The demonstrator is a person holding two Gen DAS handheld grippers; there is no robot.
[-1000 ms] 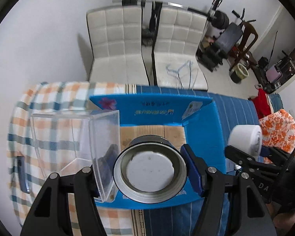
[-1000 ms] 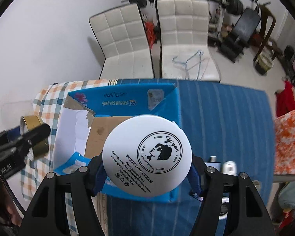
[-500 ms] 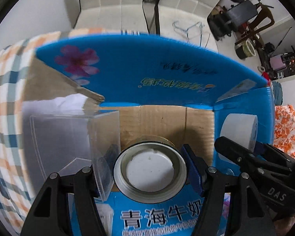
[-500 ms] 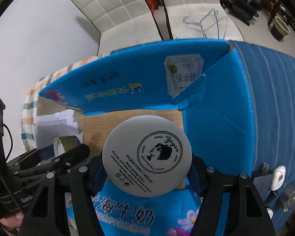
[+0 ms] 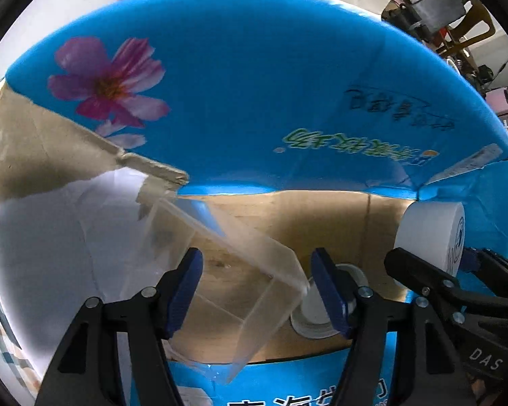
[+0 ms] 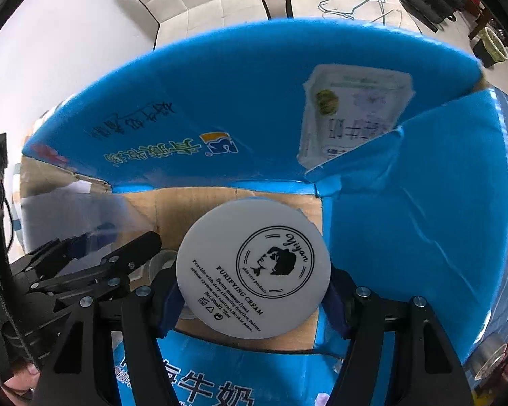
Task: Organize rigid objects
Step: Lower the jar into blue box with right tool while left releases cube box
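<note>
Both grippers are down inside the blue cardboard box (image 5: 254, 77), so the views are mostly box walls and brown floor.

Left gripper (image 5: 257, 291): jaws apart, nothing pinched. A clear plastic container (image 5: 227, 270) lies tilted between and under the fingers, near the box's left wall. It's see-through, so its edges are hard to trace and I can't tell if it rests flat on the floor. The round metal tin (image 5: 313, 318) sits on the box floor just outside the left gripper's right finger, which hides most of it; only a slice of its rim and pale inside shows.

Right gripper (image 6: 252, 291): clamped on the white cream jar (image 6: 254, 267), blue pads pressing its sides. The printed round face points at the camera and blocks the floor beneath, so whether the jar touches the bottom is unclear. In the left view it sits by the box's right wall, partly hidden by black fingers.

Bottom-left corner of the right view: a bit of a hand (image 6: 20, 377), cut off.
</note>
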